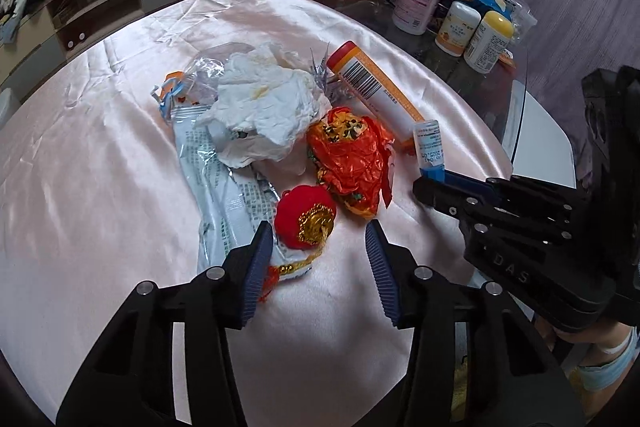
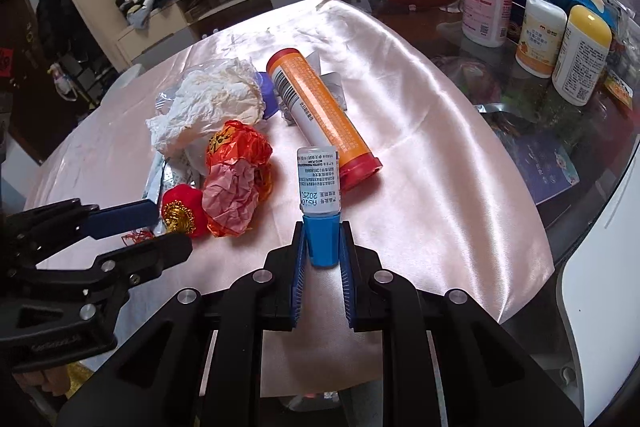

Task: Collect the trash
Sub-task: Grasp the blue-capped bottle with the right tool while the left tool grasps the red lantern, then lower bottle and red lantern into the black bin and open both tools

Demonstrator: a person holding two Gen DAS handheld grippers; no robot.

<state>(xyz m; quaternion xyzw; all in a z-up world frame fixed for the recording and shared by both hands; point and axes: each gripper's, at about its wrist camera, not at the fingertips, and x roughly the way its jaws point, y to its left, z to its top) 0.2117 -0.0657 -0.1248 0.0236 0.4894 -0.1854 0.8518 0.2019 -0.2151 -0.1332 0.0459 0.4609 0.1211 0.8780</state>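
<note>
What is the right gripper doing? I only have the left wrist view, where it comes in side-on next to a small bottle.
Observer: In the right wrist view, the right gripper is shut on the small bottle, with both fingers clamping its blue cap.
Operator: Is anything tucked behind the crumpled tissue?
Observer: Yes. A purple-blue item shows between the tissue and the orange tube. I cannot tell what it is.
Operator: Is the orange wrapper orange all over?
Observer: No. The side of the orange wrapper that faces this camera is crumpled pink.
</note>
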